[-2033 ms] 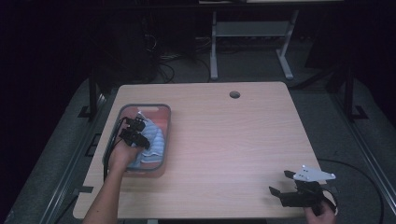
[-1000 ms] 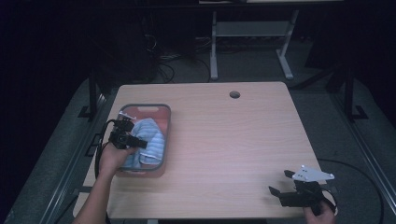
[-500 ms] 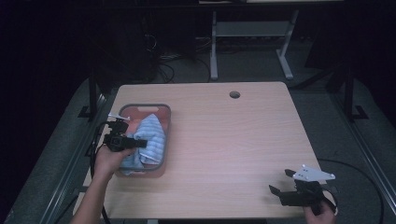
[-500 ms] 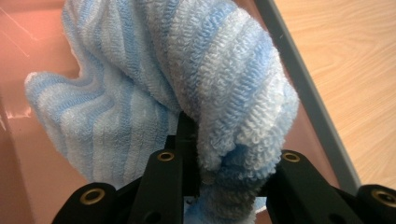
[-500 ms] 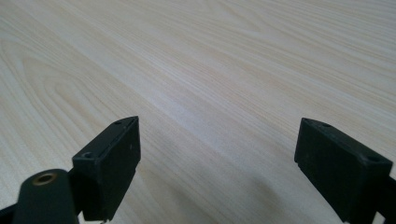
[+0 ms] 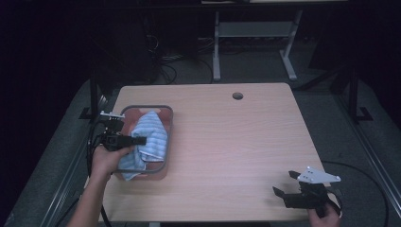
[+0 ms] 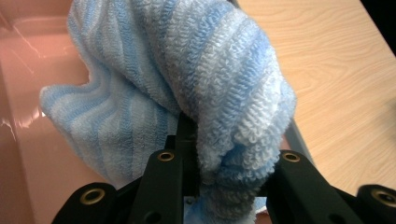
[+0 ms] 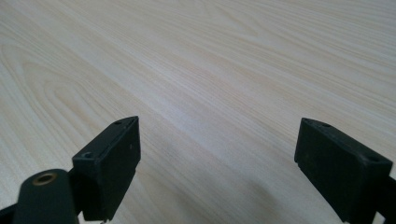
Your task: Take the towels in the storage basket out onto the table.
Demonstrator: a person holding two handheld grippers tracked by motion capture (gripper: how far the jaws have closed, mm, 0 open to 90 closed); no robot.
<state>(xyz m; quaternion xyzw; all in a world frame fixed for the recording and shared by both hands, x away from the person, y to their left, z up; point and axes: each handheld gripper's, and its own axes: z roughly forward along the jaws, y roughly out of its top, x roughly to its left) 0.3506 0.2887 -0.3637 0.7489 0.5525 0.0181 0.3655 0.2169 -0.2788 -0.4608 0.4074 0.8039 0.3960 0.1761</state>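
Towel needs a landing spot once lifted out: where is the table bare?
Bare from the bin across to the right gripper, and back to the cable hole. Crowded at the left edge: left gripper, towel.

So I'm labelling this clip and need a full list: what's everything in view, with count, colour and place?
towel: one, blue and white striped, bunched in the tub, a fold pinched by the left gripper
tub: one, pink with grey rim, left part of the table
table: one, light wood, round hole near the far edge
metal stand: one, grey, on the floor beyond the table
left gripper: one, black, shut on the towel over the tub
right gripper: one, black, jaws open, at the table's near right corner
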